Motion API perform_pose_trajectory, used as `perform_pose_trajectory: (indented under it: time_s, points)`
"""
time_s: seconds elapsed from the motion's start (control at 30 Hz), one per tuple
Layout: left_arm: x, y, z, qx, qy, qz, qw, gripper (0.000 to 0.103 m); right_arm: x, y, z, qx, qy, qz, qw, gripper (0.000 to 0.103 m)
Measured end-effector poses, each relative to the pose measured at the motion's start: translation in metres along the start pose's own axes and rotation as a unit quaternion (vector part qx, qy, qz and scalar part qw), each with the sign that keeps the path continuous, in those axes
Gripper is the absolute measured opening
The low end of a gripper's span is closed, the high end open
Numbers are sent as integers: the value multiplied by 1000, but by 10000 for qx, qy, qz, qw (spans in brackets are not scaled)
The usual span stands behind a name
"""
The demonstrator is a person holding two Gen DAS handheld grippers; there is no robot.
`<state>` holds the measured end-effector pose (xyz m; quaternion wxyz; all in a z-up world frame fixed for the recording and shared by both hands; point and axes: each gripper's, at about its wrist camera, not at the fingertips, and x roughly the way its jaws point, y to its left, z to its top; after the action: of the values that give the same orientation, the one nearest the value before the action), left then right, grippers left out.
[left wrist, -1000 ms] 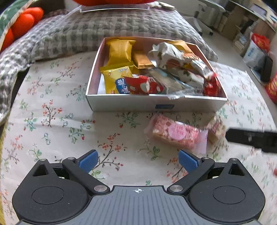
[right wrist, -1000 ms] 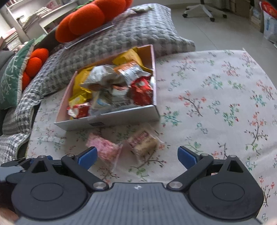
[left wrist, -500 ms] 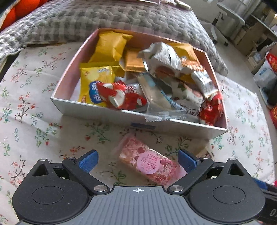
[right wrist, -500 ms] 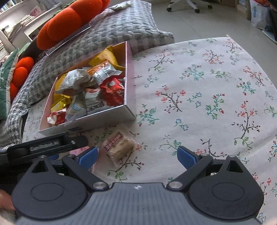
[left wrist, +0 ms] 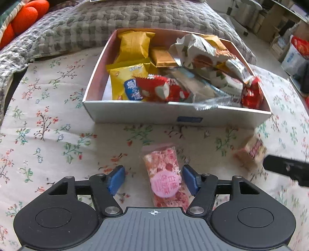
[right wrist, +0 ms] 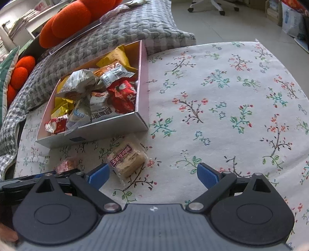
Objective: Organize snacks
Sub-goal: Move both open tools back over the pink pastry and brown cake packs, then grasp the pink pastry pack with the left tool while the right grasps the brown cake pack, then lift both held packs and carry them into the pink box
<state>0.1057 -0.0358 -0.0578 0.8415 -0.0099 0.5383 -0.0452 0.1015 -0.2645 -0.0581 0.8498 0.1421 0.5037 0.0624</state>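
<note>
A pink wrapped snack (left wrist: 166, 173) lies lengthwise on the floral cloth between the fingers of my left gripper (left wrist: 153, 179). Its jaws are closing: the right pad is at the wrapper's edge, and a gap shows at the left pad. A brown wrapped snack (right wrist: 127, 159) lies just inside the left finger of my right gripper (right wrist: 152, 174), which is open and holds nothing. The open box (left wrist: 173, 115) behind both is full of several snack packets. The brown snack (left wrist: 251, 152) also shows at the right of the left wrist view. The pink snack (right wrist: 66, 165) is half hidden in the right wrist view.
A grey quilted cushion (left wrist: 135, 17) lies behind the box, with orange plush (right wrist: 73, 17) to its left. The floral cloth (right wrist: 231, 96) stretches right of the box. An office chair (right wrist: 212, 3) and bags stand on the floor beyond.
My left gripper came down over the pink snack, which now lies lengthwise between its jaws, and the jaws have narrowed. The right gripper edged closer to the brown snack.
</note>
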Motion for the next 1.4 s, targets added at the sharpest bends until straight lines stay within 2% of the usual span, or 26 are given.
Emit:
perform_pose_trajectory:
  time_s: [0.23,0.47,0.53,0.7,0.77,0.83,0.9,1.1,1.4]
  points:
    - [-6,4,-10,137,-20,-193,9997,63,10,17,-1,-562,-63,44,9984,93]
    - [-12,1,-20,278,-59,-301,9991,48,21,32,-7,-1324,-255,-91,9908,88]
    - [-13,-2,-22,352,-74,-322,9988,44,22,35,-9,-1450,-308,-114,9889,85]
    - [-15,-4,-24,408,-88,-415,9983,33,23,46,-13,-1880,-430,-227,9810,68]
    - [-15,-3,-25,394,-96,-427,9983,31,24,49,-15,-1994,-464,-258,9785,67]
    - [-16,-1,-26,372,-92,-450,9982,30,24,50,-16,-2035,-481,-276,9775,65]
    - [-16,0,-26,351,-61,-505,9981,30,23,51,-18,-2074,-519,-265,9765,54]
    - [-19,6,-25,228,-61,-583,9980,30,19,53,-19,-2089,-552,-150,9763,39]
    - [-29,14,-19,95,-171,-652,9977,30,13,47,-15,-1760,-437,122,9833,38]
